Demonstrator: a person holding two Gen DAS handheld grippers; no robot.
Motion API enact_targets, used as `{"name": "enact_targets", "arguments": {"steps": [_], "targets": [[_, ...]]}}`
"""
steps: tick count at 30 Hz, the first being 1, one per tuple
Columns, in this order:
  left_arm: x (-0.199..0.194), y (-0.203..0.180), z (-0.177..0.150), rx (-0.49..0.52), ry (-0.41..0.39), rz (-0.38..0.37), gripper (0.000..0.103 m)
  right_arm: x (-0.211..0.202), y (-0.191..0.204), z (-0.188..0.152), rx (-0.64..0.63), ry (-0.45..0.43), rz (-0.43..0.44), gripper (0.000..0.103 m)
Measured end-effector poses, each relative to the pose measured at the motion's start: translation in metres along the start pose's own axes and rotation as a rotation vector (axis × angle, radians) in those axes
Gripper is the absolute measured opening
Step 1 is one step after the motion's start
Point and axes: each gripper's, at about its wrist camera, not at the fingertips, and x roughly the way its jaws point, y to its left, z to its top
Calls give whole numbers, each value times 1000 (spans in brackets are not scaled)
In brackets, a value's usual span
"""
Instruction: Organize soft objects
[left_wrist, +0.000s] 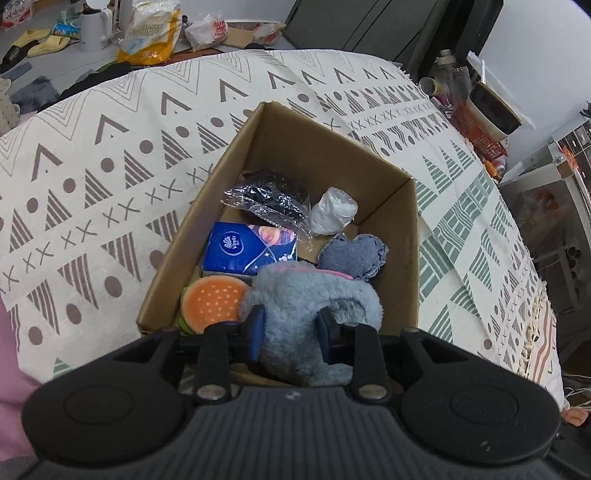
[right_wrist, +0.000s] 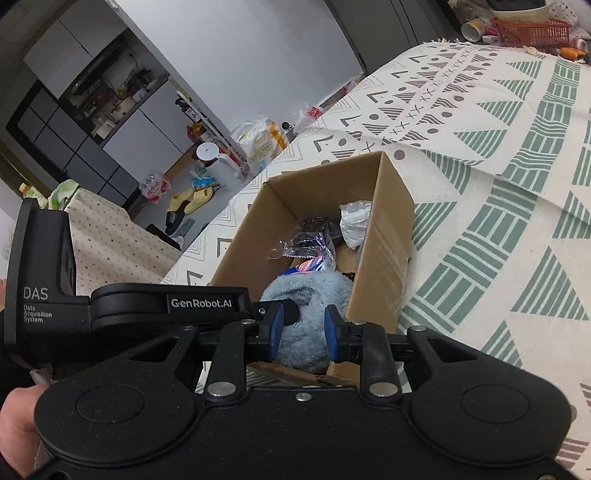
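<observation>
In the left wrist view, the left gripper (left_wrist: 291, 332) is clamped on the blue plush toy (left_wrist: 314, 306), low over the cardboard box (left_wrist: 325, 147) — better to lower it fully before opening. In the right wrist view, the right gripper (right_wrist: 303, 328) also pinches this toy, fingers half apart.

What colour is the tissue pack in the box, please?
Dark blue, with a white logo and an orange-pink print, on the tissue pack; the left wrist view shows it best.
</observation>
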Motion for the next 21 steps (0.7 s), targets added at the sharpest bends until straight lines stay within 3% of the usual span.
{"name": "enact_targets", "arguments": {"steps": [5, 16, 21], "targets": [[-10, 1, 2, -8, -16, 16, 49, -3, -7, 0, 69, 14, 30, 26], [-57, -14, -6, 31, -95, 6, 54, -44, -13, -8, 88, -56, -18, 26], [-81, -18, -18, 49, -138, 8, 70, -66, -8, -18, 96, -85, -28, 26]]}}
